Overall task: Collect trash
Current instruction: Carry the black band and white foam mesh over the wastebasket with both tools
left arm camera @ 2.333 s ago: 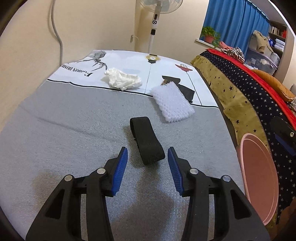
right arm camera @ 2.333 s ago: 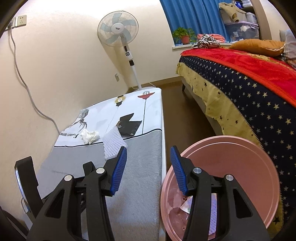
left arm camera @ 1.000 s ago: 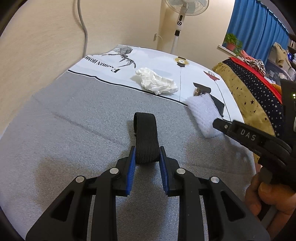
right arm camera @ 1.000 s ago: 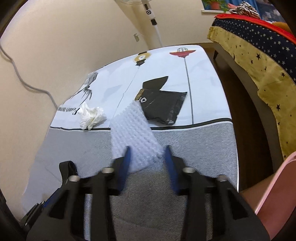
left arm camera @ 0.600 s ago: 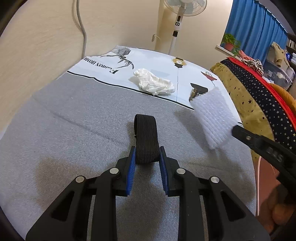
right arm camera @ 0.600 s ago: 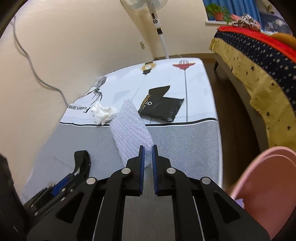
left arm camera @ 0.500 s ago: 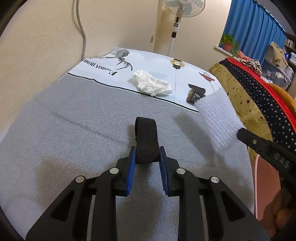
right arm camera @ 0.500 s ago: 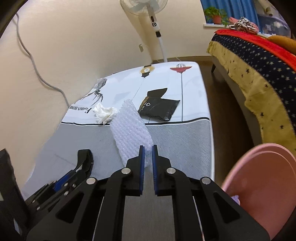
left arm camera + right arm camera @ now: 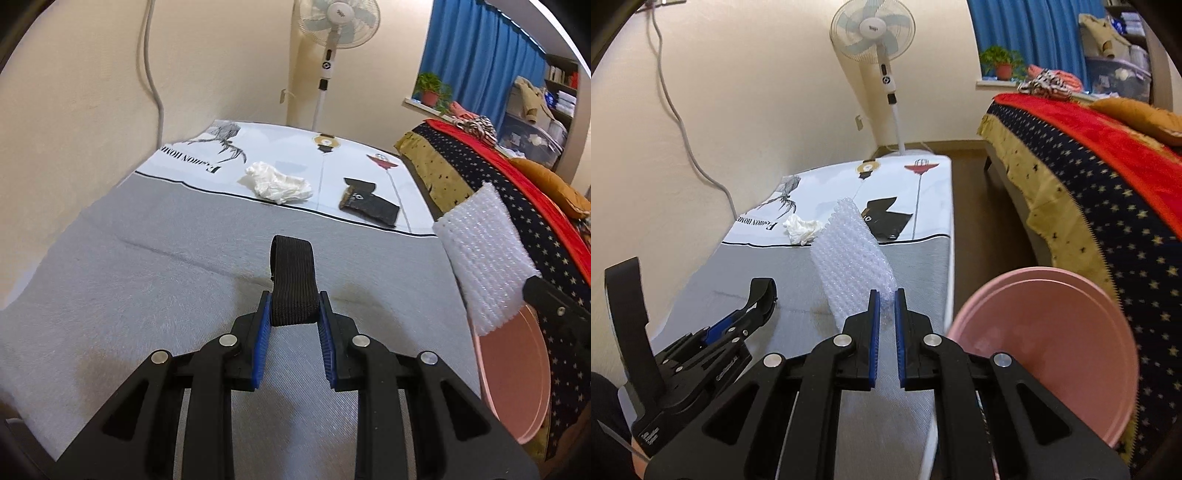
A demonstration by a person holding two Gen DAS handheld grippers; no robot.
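My left gripper [image 9: 294,306] is shut on a black elastic band loop [image 9: 293,275], held just above the grey cloth of the table [image 9: 147,280]. My right gripper [image 9: 884,301] is shut on a sheet of white bubble wrap [image 9: 851,260], lifted off the table near its right edge; the wrap also shows at the right of the left wrist view [image 9: 484,258]. A pink bin [image 9: 1049,343] stands on the floor right of the table, also in the left wrist view [image 9: 511,376]. A crumpled white tissue [image 9: 277,182] and a black plastic bag [image 9: 369,206] lie on the far white cloth.
A wall with a hanging cable [image 9: 153,62] runs along the table's left side. A standing fan [image 9: 873,37] is behind the table's far end. A bed with a starred and red cover [image 9: 1108,177] stands to the right, past the bin.
My right gripper has lifted the bubble wrap off the table and carried it right, toward the pink bin. My left gripper has raised the black band slightly.
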